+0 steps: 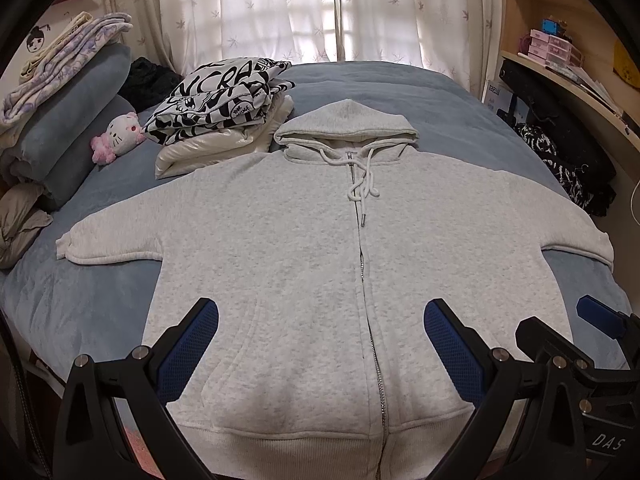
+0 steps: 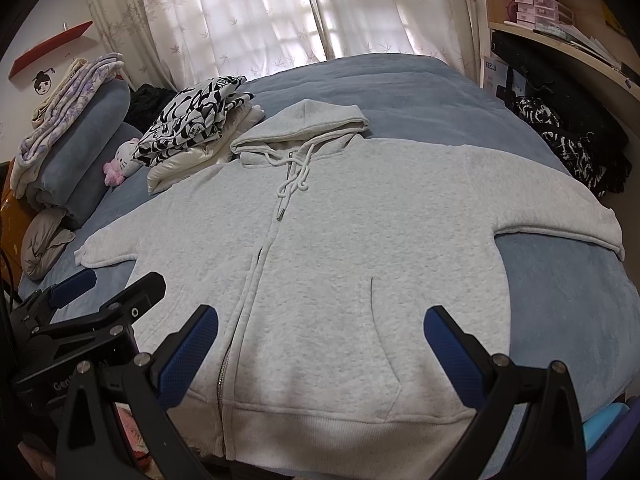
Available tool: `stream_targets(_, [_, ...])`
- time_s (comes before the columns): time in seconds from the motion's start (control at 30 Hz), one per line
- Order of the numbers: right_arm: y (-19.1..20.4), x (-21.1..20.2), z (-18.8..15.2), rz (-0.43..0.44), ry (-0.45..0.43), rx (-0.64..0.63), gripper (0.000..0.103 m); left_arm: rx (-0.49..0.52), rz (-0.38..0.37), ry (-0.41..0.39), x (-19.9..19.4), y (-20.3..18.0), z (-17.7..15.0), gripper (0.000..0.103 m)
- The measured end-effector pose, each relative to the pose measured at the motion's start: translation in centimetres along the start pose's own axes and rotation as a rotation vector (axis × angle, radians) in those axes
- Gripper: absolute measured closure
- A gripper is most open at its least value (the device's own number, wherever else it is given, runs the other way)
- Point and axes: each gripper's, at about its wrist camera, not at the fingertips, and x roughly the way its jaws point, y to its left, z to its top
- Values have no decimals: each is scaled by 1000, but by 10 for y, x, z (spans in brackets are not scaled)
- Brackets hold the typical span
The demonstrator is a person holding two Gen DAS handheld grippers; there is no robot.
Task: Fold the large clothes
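Observation:
A light grey zip-up hoodie [image 1: 312,248] lies flat and face up on the blue bed [image 1: 80,300], zipped, sleeves spread to both sides, hood toward the curtains. It also shows in the right wrist view [image 2: 360,248]. My left gripper [image 1: 320,320] is open and empty, hovering above the hoodie's lower hem left of the zipper. My right gripper [image 2: 320,324] is open and empty, above the hem and right pocket. The right gripper also shows at the right edge of the left wrist view [image 1: 560,320]; the left gripper shows at the left of the right wrist view [image 2: 112,284].
A stack of folded clothes [image 1: 224,108], black-and-white print on top of white, sits by the hood's left. A pink plush toy [image 1: 118,136] and rolled blue bedding [image 1: 68,128] lie at the left. Dark clothes [image 1: 560,160] and shelves [image 1: 560,52] stand at the right.

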Motion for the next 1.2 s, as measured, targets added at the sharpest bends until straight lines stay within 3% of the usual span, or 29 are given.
stream_targets(0.27, [-3, 3, 14, -18, -15, -24, 0, 26, -31, 16, 9, -7, 15, 1])
stream_targets(0.6, [-38, -18, 70, -60, -108, -21, 0, 25, -162, -113, 2, -20, 80, 1])
stream_targets(0.7, [-56, -34, 94, -115, -174, -15, 0, 29, -249, -172, -1, -27, 102, 1])
stream_targets(0.83, [-79, -58, 124, -204, -292, -39, 0, 59, -275, -181, -2, -46, 132, 1])
stream_targets(1.0, [-102, -76, 151, -323, -311, -84, 0, 48, -306, -183, -3, -74, 165, 1])
stream_targets(1.2, [-129, -100, 167, -364, -353, -109, 0, 27, -345, -211, -7, -106, 197, 1])
